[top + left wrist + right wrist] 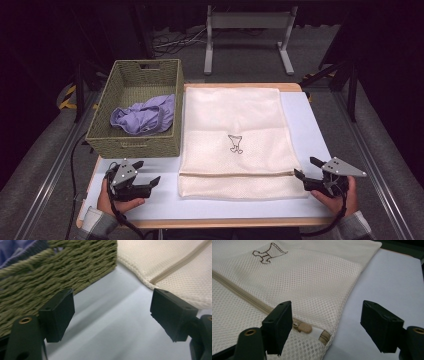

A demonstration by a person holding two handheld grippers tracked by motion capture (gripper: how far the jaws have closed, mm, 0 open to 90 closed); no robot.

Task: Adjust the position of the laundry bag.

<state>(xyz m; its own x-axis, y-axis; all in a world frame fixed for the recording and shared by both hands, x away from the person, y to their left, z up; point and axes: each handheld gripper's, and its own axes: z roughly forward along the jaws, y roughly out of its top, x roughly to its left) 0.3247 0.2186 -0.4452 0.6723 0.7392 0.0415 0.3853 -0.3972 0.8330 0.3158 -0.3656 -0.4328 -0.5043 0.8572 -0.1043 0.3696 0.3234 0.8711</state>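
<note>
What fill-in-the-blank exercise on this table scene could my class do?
1. The crumpled lilac garment lies inside the woven green ____.
2. The cream mesh laundry bag lies to the ____ of that container.
3. The tan zip pull sits at the bag's end nearest the ____ gripper.
4. Both grippers' jaws stand ____.

Missing words: basket; right; right; open

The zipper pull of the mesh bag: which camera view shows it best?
The right gripper view: the zipper pull lies close and sharp at the end of the zipper, beside one of the right gripper's fingers. The high view gives the zipper as a thin line across the mesh bag. The left gripper view shows a stretch of zipper without the pull.
</note>
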